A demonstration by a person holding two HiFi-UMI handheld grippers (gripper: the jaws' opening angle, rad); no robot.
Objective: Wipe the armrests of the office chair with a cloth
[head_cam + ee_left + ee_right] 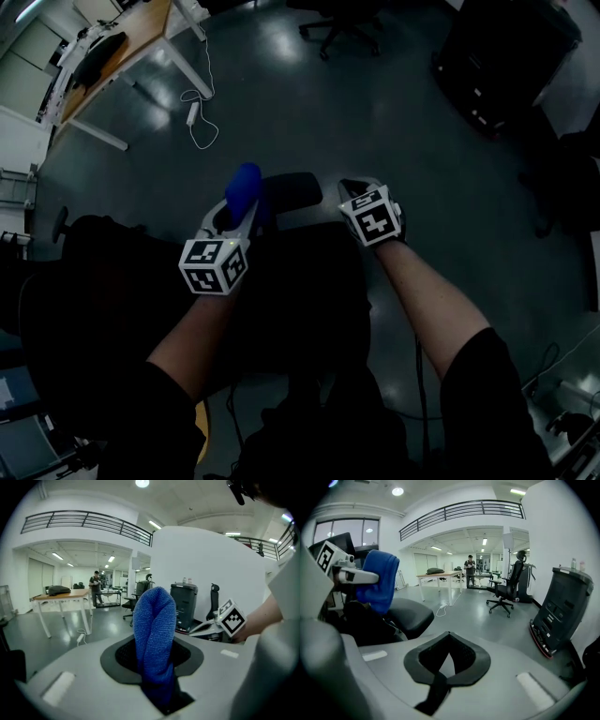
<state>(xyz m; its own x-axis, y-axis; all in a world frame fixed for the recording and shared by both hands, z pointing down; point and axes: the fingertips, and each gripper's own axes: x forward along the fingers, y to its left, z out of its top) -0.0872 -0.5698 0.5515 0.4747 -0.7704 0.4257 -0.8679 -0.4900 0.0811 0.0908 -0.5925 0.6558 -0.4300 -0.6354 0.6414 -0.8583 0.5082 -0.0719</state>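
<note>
- Blue cloth stands folded between the jaws of the left gripper, which is closed on it. Most of the fabric rises free above the jaws.
- The cloth hangs at the left end of the dark armrest of the office chair. I cannot tell if it touches the pad.
- The right gripper is just beside the other end of the same armrest. Its jaws are together and hold nothing.
- Risk, in my opinion: the cloth is pinched only at its lower part, so a hard drag over the pad may pull it out or bunch it, and then the bare jaws would rub the armrest.
- Another risk: the chair probably rolls or turns, so a push from one side may move it away. The right gripper could steady it.
- The two grippers are near each other, so a long stroke may bring them to hit.
- Around them are a white cable on the grey floor, a wooden surface, a second chair, a dark cabinet and a person far away. All are well apart and block nothing.
</note>
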